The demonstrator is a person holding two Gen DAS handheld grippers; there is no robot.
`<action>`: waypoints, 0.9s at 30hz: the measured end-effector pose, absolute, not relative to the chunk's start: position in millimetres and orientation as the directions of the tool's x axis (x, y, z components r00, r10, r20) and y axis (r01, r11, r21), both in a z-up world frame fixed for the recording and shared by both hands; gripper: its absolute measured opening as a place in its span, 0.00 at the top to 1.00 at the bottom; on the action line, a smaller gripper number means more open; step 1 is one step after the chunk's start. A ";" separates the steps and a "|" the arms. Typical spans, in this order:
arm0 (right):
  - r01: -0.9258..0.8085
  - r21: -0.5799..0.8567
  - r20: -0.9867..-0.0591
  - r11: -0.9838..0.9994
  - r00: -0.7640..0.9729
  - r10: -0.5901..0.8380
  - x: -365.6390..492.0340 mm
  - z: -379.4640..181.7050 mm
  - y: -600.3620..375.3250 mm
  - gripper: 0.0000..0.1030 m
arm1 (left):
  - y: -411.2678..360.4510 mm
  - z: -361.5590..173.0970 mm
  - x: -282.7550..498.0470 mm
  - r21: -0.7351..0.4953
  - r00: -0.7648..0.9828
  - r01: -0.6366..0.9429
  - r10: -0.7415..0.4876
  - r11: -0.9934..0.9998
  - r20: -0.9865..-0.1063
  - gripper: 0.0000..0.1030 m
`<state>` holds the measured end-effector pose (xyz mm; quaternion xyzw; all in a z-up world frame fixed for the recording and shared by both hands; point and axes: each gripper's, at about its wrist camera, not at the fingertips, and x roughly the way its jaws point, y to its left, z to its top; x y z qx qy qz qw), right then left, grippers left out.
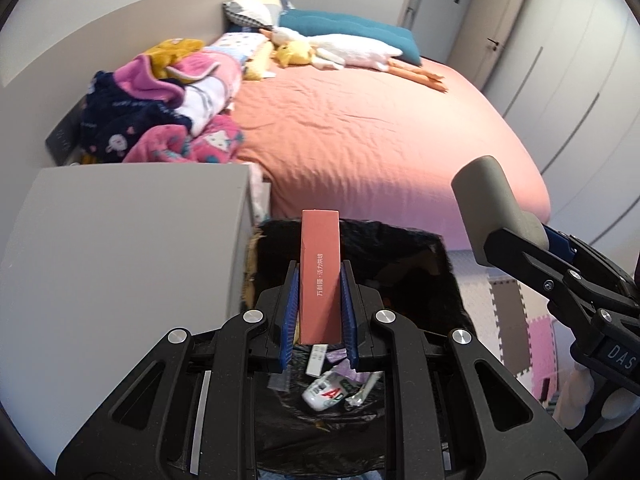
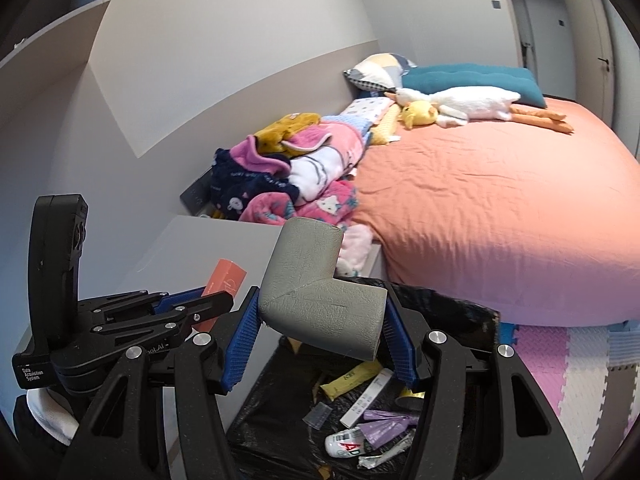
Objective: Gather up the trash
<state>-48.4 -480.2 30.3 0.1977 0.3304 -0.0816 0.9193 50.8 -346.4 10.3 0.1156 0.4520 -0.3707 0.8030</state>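
trash is in hand on both sides and hangs right over the bin (image 1: 436,256), a black-bagged container on the floor between the grey cabinet (image 1: 120,240) and the bed (image 1: 360,128). the left hand-held gripper (image 1: 320,300) is clamped on a slim red box (image 1: 321,276), which stands upright between the blue pads (image 1: 291,312), its top poking well above them and its lower end over the bag's mouth. the right hand-held gripper (image 2: 320,328) is closed around a grey l-shaped foam corner guard (image 2: 320,304), pinched across one leg while the other leg juts up toward the bed; the fingers stand fairly wide apart because the piece is bulky. inside the bin lie earlier bits: a small white bottle (image 2: 344,444), a test strip (image 2: 368,400), a yellow sachet (image 2: 352,376) and purple wrapping (image 2: 384,426). the step in hand looks like the drop, and doing it well means keeping each item centred over the opening before letting go, since the bag's rim sags on the near side and the cabinet edge sits just beside it. the box is tall and could tip outward as the pads part, so lowering it a little first would help; the foam piece is light and may bounce, so a low release suits it too. opening one side at a time would keep the two tools from knocking each other.
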 end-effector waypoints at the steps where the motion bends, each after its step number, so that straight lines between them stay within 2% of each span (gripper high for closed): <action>1: 0.287 0.310 -0.641 0.906 0.768 -0.024 -50.0 29.9 -482.9 0.42 | -349.7 9.9 48.7 -0.150 0.311 0.706 -0.493 0.692 -0.813 0.82; 7: 0.318 0.319 -0.641 0.893 0.766 -0.044 -58.2 29.9 -497.3 0.42 | -365.1 -0.3 45.8 -0.133 0.288 0.730 -0.479 0.670 -0.829 0.82; 8: 0.324 0.323 -0.642 0.889 0.765 -0.046 -59.0 30.5 -499.4 0.39 | -366.6 -0.6 45.2 -0.117 0.299 0.733 -0.472 0.670 -0.829 0.81; 9: 0.333 0.327 -0.642 0.884 0.765 -0.051 -61.3 31.4 -502.4 0.34 | -367.9 -0.3 44.9 -0.104 0.307 0.736 -0.467 0.668 -0.830 0.75; 10: 0.343 0.327 -0.640 0.881 0.766 -0.061 -63.2 32.6 -504.8 0.30 | -369.0 0.1 45.5 -0.101 0.308 0.737 -0.465 0.669 -0.830 0.54; 12: 0.368 0.322 -0.636 0.872 0.767 -0.089 -67.3 35.3 -507.9 0.19 | -368.9 3.6 46.2 -0.094 0.330 0.728 -0.466 0.679 -0.821 0.23; 14: 0.369 0.331 -0.631 0.869 0.771 -0.087 -69.9 36.0 -511.3 0.18 | -367.8 10.7 44.4 -0.082 0.367 0.726 -0.486 0.683 -0.793 0.20; 16: 0.369 0.330 -0.633 0.869 0.769 -0.086 -70.2 35.9 -513.0 0.18 | -368.2 14.5 45.3 -0.101 0.356 0.735 -0.508 0.670 -0.784 0.10; 27: 0.362 0.317 -0.635 0.877 0.768 -0.087 -67.1 37.0 -512.4 0.18 | -367.9 19.7 48.5 -0.142 0.340 0.731 -0.537 0.667 -0.772 0.07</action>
